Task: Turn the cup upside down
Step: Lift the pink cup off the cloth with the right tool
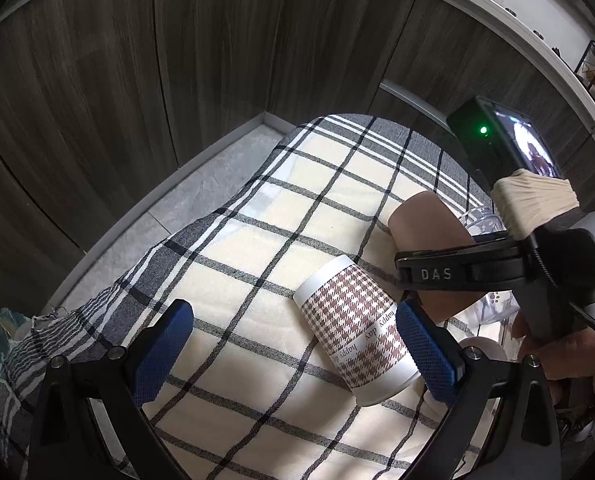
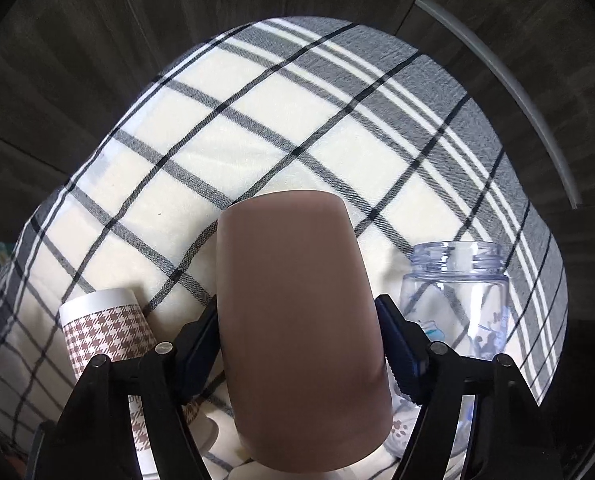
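checked cloth (image 2: 257,120) over a table, dark wood panels behind. right gripper (image 2: 297,344) is clamped on the brown cup (image 2: 297,320) at mid-body, closed base pointing away. it looks light, stiff, smooth, likely slippery, so squeeze the waist firmly. left gripper (image 1: 293,352) is spread wide by the houndstooth cup (image 1: 353,324); clear jar (image 2: 457,300) beyond.

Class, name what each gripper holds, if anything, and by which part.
The right gripper grips the brown cup across its sides. The left gripper is open, holding nothing.
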Tool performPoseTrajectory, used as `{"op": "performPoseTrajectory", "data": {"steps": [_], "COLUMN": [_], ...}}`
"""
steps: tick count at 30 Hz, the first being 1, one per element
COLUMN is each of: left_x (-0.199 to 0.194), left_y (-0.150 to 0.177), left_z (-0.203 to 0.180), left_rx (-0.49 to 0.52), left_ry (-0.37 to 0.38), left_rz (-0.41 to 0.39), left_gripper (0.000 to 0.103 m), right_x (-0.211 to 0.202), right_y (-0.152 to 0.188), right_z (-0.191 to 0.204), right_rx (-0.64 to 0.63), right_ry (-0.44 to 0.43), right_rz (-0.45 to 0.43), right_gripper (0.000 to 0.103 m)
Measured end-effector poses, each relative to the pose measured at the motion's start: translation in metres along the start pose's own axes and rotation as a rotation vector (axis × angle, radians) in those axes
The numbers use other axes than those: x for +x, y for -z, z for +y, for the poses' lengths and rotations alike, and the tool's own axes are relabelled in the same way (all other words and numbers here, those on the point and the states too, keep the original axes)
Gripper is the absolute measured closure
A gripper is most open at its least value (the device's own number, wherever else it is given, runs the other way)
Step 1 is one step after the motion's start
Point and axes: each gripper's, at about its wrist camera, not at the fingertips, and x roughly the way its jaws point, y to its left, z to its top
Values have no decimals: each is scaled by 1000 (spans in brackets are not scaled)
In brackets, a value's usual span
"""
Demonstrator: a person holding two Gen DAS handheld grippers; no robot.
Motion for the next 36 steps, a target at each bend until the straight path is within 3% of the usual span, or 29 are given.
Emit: {"op": "performPoseTrajectory", "data": {"steps": [10,20,27,36], "left_x": [-33,-90,-105,-100], "left_y": [-1,8,34,68], "left_z": [8,25,46,65], "left_rx": [11,93,162,234], "left_ry": [42,95,111,140], "left_rz": [-60,-167,-158,-100], "left_gripper": [0,0,0,0], "right_x": [-60,-124,-126,-87], "right_y": [17,88,159,234], "right_z": [-4,0,15,42], "right_rx": [72,273,468,683], "right_ry": [33,-21,-87,-183], "right_rz": [-108,-183,-196,-142], "right_gripper": [31,31,31,31]}}
